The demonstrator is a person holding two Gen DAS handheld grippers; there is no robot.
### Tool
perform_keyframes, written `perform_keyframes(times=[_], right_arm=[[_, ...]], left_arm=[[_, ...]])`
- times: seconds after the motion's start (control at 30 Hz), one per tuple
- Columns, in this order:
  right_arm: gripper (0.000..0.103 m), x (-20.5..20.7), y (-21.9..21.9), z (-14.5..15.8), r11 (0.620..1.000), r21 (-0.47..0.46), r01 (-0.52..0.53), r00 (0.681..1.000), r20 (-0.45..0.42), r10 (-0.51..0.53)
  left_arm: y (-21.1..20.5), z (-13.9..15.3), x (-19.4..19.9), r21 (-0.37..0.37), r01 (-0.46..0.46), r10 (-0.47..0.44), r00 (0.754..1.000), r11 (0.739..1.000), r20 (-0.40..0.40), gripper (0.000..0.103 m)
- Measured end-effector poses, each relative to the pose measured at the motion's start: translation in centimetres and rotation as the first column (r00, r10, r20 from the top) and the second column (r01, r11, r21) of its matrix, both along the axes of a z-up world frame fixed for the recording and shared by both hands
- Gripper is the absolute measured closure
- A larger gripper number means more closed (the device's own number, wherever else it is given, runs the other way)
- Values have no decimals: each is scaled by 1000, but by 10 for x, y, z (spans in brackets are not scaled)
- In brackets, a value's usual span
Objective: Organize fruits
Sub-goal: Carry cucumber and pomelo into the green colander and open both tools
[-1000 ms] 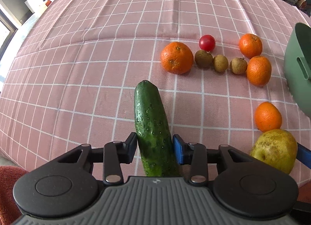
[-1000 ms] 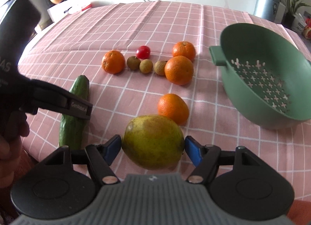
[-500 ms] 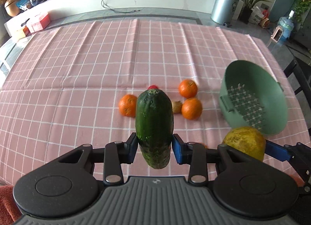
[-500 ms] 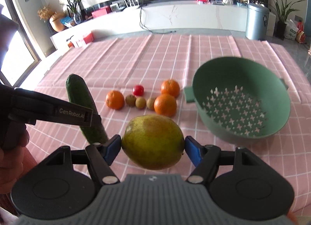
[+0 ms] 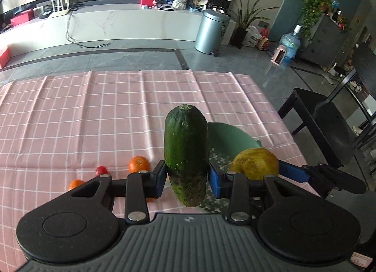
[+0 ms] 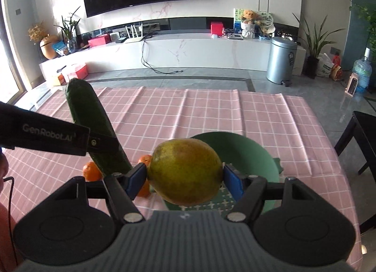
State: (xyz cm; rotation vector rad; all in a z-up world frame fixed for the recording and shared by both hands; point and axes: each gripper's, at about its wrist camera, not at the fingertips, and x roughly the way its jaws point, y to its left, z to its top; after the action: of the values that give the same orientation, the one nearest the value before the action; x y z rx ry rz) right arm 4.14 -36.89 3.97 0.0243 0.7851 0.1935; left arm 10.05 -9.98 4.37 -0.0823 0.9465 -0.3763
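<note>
**Both claws loaded, nothing binned yet**

Left gripper point(image 5: 185, 178) was clamped on the cucumber point(image 5: 185, 149), lifted clear of the cloth. Right gripper point(image 6: 184, 181) pinched the yellow-green fruit point(image 6: 185, 171), colander point(image 6: 249, 152) just beyond and below it. Oranges point(image 5: 139, 163) and a red fruit point(image 5: 101, 170) lay beneath the left claw, unsorted. What showed of the colander looked empty; judged early stage.

Your two wrist views, side by side above the table

Each looks forward and down along its fingers, close over the pink checked cloth point(image 5: 94, 112); both share the green colander point(image 6: 246, 152) and far counter.
</note>
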Motion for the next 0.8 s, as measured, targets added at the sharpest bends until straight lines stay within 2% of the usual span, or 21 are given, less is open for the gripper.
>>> perform_keyframes(times=[0.07, 0.23, 0.5, 0.8], right_arm=[[35, 11, -8, -7, 1000, -29, 9, 1000, -19, -10], [35, 31, -17, -36, 989, -142, -37, 995, -97, 23], [35, 57, -27, -74, 984, -139, -112, 973, -219, 80], [35, 67, -16, -101, 969, -155, -190, 949, -280, 142]], left_arm=[[-14, -3, 4, -13, 31, -31, 999, 999, -12, 61], [-45, -24, 25, 13, 118, -116, 989, 993, -94, 61], [-64, -60, 46, 82, 181, -163, 968, 980, -191, 61], [-75, -88, 53, 153, 199, -157, 956, 968, -249, 61]])
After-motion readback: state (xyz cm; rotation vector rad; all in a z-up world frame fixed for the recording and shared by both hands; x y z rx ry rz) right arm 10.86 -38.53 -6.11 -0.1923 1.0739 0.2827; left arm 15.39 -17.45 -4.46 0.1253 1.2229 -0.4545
